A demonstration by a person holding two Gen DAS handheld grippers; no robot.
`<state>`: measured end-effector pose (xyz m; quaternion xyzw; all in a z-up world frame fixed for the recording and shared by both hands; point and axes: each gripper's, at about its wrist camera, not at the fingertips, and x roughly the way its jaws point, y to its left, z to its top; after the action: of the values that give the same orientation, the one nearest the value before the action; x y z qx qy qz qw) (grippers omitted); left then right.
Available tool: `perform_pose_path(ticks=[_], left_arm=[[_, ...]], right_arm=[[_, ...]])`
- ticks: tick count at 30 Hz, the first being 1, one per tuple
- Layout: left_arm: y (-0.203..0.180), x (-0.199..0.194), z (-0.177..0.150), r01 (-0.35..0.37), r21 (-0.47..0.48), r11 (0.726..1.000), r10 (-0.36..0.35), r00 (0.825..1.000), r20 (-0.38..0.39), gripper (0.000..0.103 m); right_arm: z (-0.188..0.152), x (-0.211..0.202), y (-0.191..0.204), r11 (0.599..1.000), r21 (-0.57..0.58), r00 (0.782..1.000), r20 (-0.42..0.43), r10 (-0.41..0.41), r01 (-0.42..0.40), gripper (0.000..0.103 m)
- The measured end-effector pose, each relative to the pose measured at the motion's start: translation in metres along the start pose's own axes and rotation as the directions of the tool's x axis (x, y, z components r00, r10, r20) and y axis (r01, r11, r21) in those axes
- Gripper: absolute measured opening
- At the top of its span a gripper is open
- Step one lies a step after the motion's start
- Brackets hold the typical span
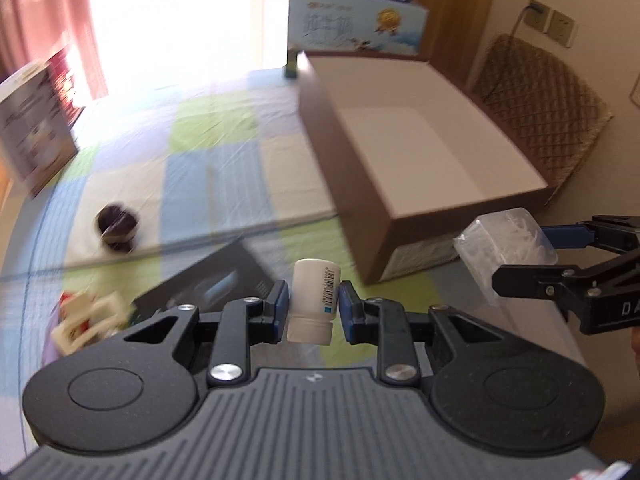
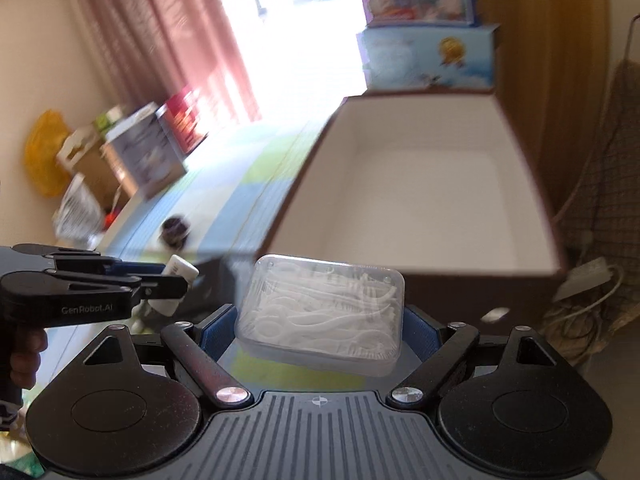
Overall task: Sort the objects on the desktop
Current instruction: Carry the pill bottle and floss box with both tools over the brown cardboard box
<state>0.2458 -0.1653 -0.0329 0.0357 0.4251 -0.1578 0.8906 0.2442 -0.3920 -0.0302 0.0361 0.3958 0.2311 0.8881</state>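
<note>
Left wrist view: my left gripper (image 1: pixel 313 307) is clamped on a small white bottle (image 1: pixel 312 304), held in the air short of the open brown box (image 1: pixel 352 184). My right gripper (image 2: pixel 320 330) grips a clear case of floss picks (image 2: pixel 322 310) just before that box's near wall.

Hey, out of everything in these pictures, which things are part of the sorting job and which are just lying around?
Part of the job:
- white bottle, held by the left gripper
- clear floss pick case, held by the right gripper
- open brown box
- dark round object on the mat

Just lying about:
- pink curtain
- stacked cartons
- woven chair
- wall socket
</note>
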Motion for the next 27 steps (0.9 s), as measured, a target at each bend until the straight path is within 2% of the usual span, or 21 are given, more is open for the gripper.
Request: perform_pose_path(ticks=[5, 11, 17, 24, 27], left_arm=[[-0.03, 0.022, 0.043, 0.052, 0.049, 0.997, -0.053, 0.998, 0.026, 0.023], [-0.061, 0.062, 0.088, 0.113, 0.086, 0.99, -0.114, 0.993, 0.006, 0.023], [-0.076, 0.11, 0.112, 0.116, 0.12, 0.986, -0.108, 0.991, -0.073, 0.023], [-0.079, 0.16, 0.116, 0.101, 0.173, 0.98, -0.069, 0.98, -0.185, 0.023], [-0.085, 0.168, 0.116, 0.074, 0.246, 0.966, -0.03, 0.983, -0.18, 0.021]], right_arm=[[0.029, -0.001, -0.032, 0.998, -0.016, 0.997, 0.043, -0.064, 0.064, 0.085], [0.054, 0.022, -0.064, 0.996, -0.057, 0.997, 0.025, -0.07, 0.072, 0.085], [0.061, 0.056, -0.085, 0.987, -0.153, 0.996, -0.064, -0.065, 0.054, 0.085], [0.067, 0.091, -0.099, 0.966, -0.257, 0.977, -0.2, -0.071, 0.017, 0.085], [0.069, 0.103, -0.101, 0.953, -0.302, 0.965, -0.251, -0.078, -0.002, 0.085]])
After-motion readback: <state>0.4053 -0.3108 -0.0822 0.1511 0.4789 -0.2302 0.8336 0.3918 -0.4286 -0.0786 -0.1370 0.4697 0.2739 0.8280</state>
